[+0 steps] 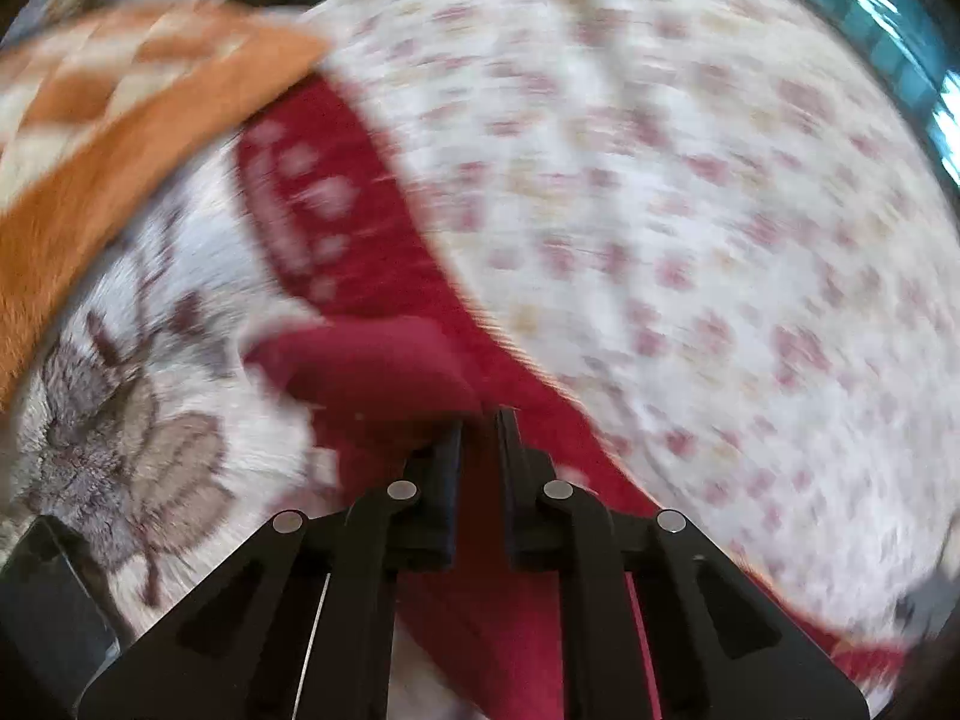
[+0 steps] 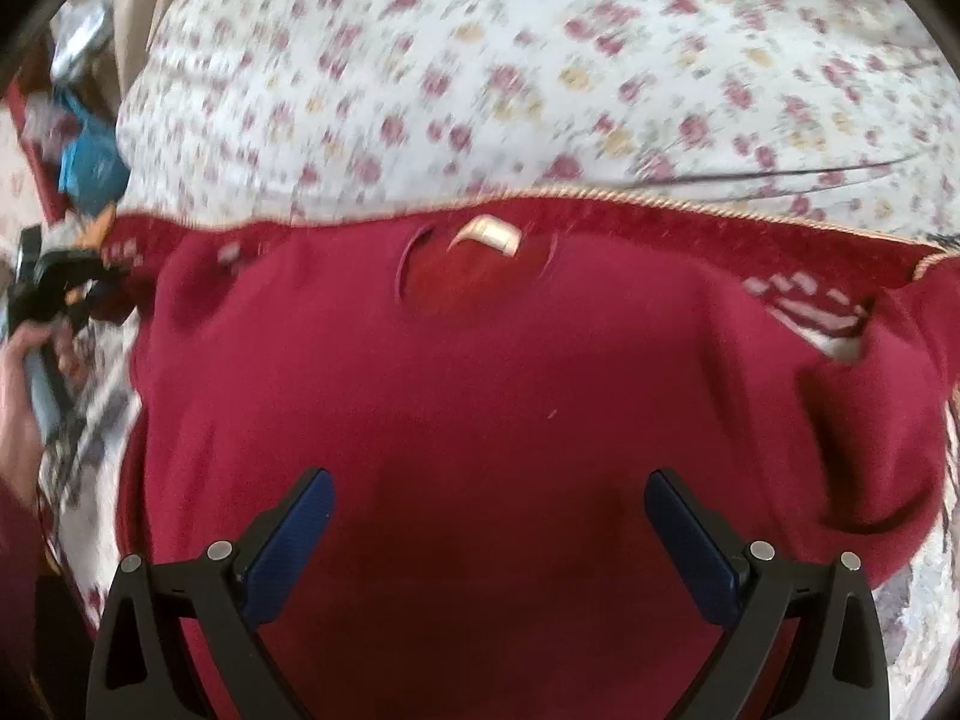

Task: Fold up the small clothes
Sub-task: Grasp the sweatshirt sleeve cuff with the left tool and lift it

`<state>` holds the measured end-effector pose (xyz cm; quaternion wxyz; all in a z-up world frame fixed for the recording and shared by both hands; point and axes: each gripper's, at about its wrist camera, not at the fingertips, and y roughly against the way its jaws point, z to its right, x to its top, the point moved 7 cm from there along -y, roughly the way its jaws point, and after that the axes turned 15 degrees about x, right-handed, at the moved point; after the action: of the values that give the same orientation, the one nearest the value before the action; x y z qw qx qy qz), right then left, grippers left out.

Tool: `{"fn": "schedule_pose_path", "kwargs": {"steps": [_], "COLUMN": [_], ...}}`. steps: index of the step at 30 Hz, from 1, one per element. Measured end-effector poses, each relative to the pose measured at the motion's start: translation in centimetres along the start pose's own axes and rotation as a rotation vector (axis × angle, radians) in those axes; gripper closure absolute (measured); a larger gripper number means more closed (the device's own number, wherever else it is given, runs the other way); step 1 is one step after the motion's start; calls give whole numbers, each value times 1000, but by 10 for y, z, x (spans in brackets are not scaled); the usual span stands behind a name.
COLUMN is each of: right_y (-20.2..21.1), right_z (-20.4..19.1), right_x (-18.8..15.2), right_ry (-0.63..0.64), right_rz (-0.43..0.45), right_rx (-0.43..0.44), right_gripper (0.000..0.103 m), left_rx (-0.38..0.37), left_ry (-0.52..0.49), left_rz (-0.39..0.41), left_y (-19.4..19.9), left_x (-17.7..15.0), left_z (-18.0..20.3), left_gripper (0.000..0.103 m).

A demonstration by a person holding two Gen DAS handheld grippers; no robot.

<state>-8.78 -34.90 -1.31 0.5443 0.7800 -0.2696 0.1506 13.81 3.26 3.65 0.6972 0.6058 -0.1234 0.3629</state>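
Note:
A dark red small top lies spread flat on a patterned blanket, its neck opening with a pale label at the far side. My right gripper hovers over its lower middle, jaws wide open and empty. My left gripper is shut on a fold of the red top, at the garment's edge. The left gripper also shows in the right wrist view, at the far left by the sleeve, held by a hand.
A white floral bedsheet lies beyond the garment. A red and white blanket with a reindeer pattern lies under it. An orange checked cloth lies at the left. Clutter stands off the bed's far left.

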Motion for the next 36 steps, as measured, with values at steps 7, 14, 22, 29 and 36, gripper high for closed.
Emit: {"fn": "schedule_pose_path", "kwargs": {"steps": [7,14,22,29,36], "right_y": [26,50,45,20,-4], "right_z": [11,22,24,15,16], "right_x": [17,24,14,4,-4], "right_ry": [-67,-91,-136,-108,-77], "right_rz": [94,150,118,38,-36], "right_rx": [8,-9,57,66,48], "right_gripper": [0,0,0,0,0], "left_rx": [-243,-293,-57,180,222], "left_ry": [-304,-414,-159,62,112], "left_rz": [54,-60,-50,-20,-7], "left_y": [109,122,58,-24,-84], "left_x": [-62,-131,-59,14,38], "left_z": [121,181,73,-44,-63], "left_gripper": [96,95,33,25,25]}}
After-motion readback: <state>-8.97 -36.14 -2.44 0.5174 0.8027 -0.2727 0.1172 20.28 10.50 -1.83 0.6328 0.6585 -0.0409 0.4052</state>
